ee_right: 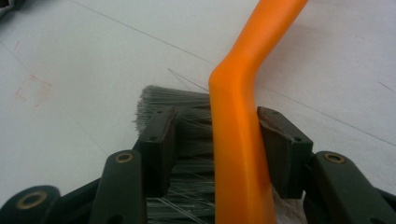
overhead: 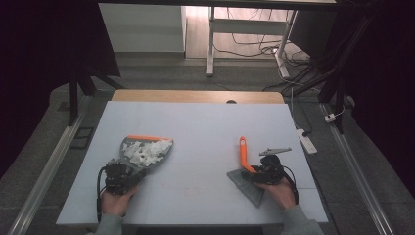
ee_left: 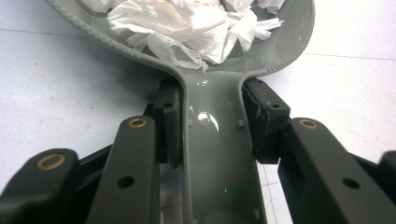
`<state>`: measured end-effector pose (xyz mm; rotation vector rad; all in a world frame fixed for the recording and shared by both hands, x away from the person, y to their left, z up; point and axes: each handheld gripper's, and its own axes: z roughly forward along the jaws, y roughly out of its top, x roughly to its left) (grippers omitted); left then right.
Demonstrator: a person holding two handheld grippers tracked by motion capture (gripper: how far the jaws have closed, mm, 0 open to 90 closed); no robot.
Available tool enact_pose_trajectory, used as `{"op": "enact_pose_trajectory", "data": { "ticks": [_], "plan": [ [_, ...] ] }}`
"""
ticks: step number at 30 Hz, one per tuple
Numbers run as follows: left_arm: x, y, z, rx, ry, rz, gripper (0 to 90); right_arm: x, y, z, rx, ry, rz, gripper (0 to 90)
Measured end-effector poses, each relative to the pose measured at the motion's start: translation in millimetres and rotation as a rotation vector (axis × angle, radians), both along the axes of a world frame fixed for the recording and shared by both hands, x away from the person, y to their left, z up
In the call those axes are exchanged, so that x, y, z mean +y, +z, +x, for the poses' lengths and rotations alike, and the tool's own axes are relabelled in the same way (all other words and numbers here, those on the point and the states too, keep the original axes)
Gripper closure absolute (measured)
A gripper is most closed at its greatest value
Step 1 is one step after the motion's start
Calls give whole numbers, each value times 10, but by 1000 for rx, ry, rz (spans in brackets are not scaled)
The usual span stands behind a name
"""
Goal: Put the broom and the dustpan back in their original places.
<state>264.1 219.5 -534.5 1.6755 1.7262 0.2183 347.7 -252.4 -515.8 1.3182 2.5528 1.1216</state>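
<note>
The left gripper's (ee_left: 212,126) fingers (ee_left: 169,122) are clamped on the grey handle of a dustpan (ee_left: 219,154), one pad pressed to each side of the handle where it narrows below the pan. In the left gripper view the pan widens just beyond the pads and holds a heap of crumpled white paper (ee_left: 187,28). From the high view the left gripper (overhead: 119,175) sits near the left front part of the white surface (overhead: 195,122), held by the person's left hand (overhead: 116,200), and the dustpan (overhead: 142,156) reaches away from it toward the far right, with the white paper (overhead: 147,151) piled in it and an orange strip along its far edge.

The right gripper's (ee_right: 217,140) fingers (ee_right: 279,149) stand on either side of the orange handle of a small brush (ee_right: 238,140). The right pad touches the handle, while the left pad rests over the grey bristles with a gap between it and the orange part, so the fingers are closed around the brush. The handle bends and runs up out of the top of the right gripper view, and the bristles spread out on the surface on the left side of it. In the high view the right gripper (overhead: 266,172) is at the right front part of the surface, in the person's right hand (overhead: 281,191); the brush (overhead: 244,164) has its orange handle pointing to the far side and its grey bristle fan lying flat toward the near edge. Dustpan and brush lie well apart, with bare surface between them.

Beyond the far edge, a white frame (overhead: 210,44) and cables (overhead: 254,46) stand on the floor.
</note>
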Motion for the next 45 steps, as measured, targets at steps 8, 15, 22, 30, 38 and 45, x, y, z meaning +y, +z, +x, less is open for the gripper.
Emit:
{"op": "enact_pose_trajectory", "data": {
  "ticks": [8,15,22,30,38,45],
  "plan": [
    [24,23,-20,-18,-4,0,435,-7,32,-16,-40,-49,-60,396],
    [39,96,-89,-60,-20,17,350,-39,67,-44,-88,-44,-47,407],
    [34,171,-140,-101,-79,55,341,-59,124,-87,-136,-3,-35,424],
    [28,261,-195,-156,-174,95,341,-72,175,-164,-187,49,-22,438],
    [40,299,-195,-193,-340,85,348,-90,201,-236,-239,106,-18,443],
    [88,290,-192,-212,-444,47,344,-163,231,-378,-293,132,-24,445]
  ]
}}
